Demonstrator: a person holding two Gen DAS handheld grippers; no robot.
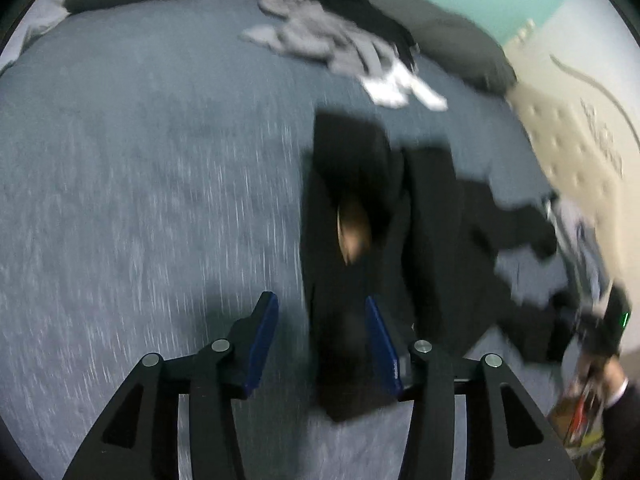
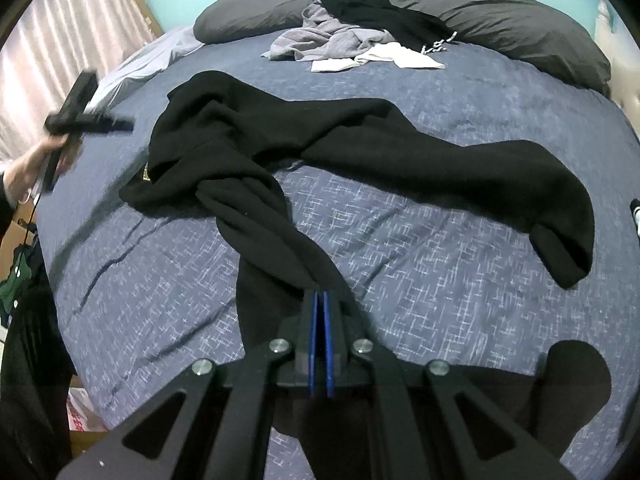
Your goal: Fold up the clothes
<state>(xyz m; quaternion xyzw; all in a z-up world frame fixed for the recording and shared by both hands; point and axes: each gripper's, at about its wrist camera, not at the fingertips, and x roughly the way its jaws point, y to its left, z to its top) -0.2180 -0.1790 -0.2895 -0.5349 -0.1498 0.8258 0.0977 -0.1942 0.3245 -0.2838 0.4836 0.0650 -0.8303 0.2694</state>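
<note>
We are at the spreading-out step: the black garment (image 2: 304,160) lies twisted and bunched across the middle of the blue bedspread (image 2: 400,248), one long part running to the right, another roped toward us, and the bulk heaped at the left with a small tan label showing.

Our right claw (image 2: 320,300) is pressed together on the near end of that roped part, pinching the cloth between its blue pads. Our left claw (image 1: 320,312) is spread, its jaws standing apart with nothing pressed between them; in the blurred left wrist view the dark cloth lies just beyond and under the gap, but we cannot tell whether a pad touches it. From the right wrist view the left tool shows at the far left edge of the bed, held in a hand (image 2: 36,164), apart from the garment.

At the far end of the bed, against the dark pillows (image 2: 520,28), a pile of grey, black and white clothes (image 2: 352,36) waits.

As we judge it, nothing is folded yet. The next move calls for the left claw to take an edge of the heaped part, then for both to pull apart and untwist the garment until it lies flat.
</note>
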